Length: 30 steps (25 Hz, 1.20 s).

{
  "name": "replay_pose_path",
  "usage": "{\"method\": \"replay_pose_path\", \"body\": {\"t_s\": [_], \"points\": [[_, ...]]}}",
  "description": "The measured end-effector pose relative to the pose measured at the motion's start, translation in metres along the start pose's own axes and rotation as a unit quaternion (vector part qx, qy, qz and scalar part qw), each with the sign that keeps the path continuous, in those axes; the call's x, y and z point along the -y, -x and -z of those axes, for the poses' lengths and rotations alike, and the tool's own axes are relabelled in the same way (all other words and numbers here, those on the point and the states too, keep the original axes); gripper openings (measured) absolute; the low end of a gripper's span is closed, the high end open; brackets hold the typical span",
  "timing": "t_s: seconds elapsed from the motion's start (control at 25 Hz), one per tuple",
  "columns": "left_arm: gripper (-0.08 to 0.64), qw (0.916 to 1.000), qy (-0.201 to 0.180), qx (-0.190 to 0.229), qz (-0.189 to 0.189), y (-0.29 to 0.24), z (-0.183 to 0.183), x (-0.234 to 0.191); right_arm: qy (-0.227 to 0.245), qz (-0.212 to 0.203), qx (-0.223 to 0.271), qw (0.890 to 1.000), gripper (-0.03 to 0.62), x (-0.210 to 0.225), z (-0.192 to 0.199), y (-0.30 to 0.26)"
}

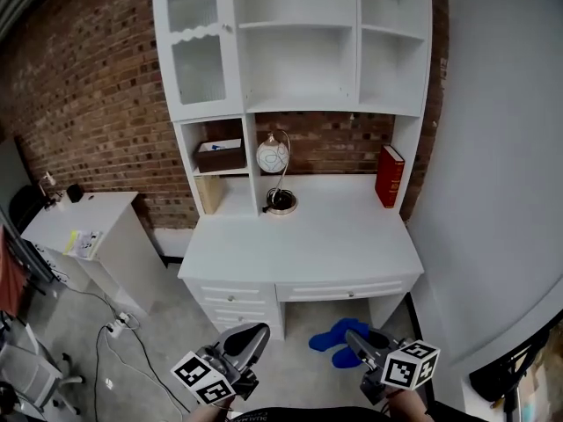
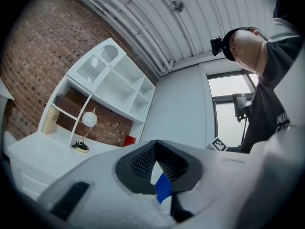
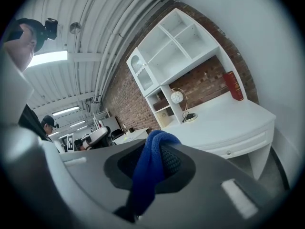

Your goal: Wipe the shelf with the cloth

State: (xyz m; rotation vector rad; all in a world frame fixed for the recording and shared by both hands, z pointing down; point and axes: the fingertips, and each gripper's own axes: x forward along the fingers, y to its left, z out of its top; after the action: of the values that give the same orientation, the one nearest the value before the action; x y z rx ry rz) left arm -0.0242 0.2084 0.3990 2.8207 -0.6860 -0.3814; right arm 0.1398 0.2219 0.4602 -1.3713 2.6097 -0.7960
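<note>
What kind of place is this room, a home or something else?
Probably a workshop or lab staged as a study: a white desk with shelf unit stands against a brick wall, but the ceiling is bare corrugated metal.

Blue cloth (image 3: pixel 151 168) between closed jaws

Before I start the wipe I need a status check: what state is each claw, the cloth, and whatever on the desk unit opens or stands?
left claw: shut, nothing gripped.
right claw: shut on cloth.
cloth: bunched, hanging from right claw.
cabinet door: shut.
drawers: shut.
lamp: upright, looks unlit.
book: upright.
</note>
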Motion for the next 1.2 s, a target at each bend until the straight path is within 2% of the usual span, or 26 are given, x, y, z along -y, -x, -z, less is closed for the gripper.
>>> {"method": "replay_pose_path", "body": {"t_s": [0.04,0.16,0.24,0.48,0.6,0.76,0.92,1.2], "points": [[-0.005,1.0,0.002,0.001,0.002,-0.005,-0.002,-0.008,-0.001,-0.002,-0.004,1.0,0.041,0.004,-0.004,-0.008],[-0.005,0.9985,0.023,-0.012,0.048,-0.022,-0.007,-0.018,-0.004,0.0,-0.01,1.0,0.041,0.017,-0.014,-0.026],[-0.003,0.9977,0.024,-0.011,0.062,-0.031,-0.012,-0.022,-0.005,0.003,-0.016,1.0,0.041,0.022,-0.016,-0.035],[-0.003,0.9999,0.009,-0.001,0.007,-0.016,-0.018,-0.057,0.0,-0.001,-0.046,0.999,0.04,0.03,-0.012,-0.053],[-0.003,0.9994,0.019,-0.008,-0.027,-0.001,-0.016,-0.076,-0.001,-0.009,-0.059,0.998,0.04,0.032,-0.012,-0.066],[-0.003,0.9972,0.037,0.02,-0.061,0.016,-0.02,-0.093,0.005,-0.033,-0.078,0.996,0.04,0.033,-0.013,-0.091],[-0.003,0.9967,0.019,0.015,-0.078,0.016,-0.023,-0.1,0.03,-0.057,-0.081,0.995,0.04,0.031,-0.027,-0.119],[-0.003,0.9978,0.016,0.024,-0.06,-0.013,-0.041,-0.121,0.047,-0.07,-0.05,0.995,0.04,0.053,-0.081,-0.161]]}}
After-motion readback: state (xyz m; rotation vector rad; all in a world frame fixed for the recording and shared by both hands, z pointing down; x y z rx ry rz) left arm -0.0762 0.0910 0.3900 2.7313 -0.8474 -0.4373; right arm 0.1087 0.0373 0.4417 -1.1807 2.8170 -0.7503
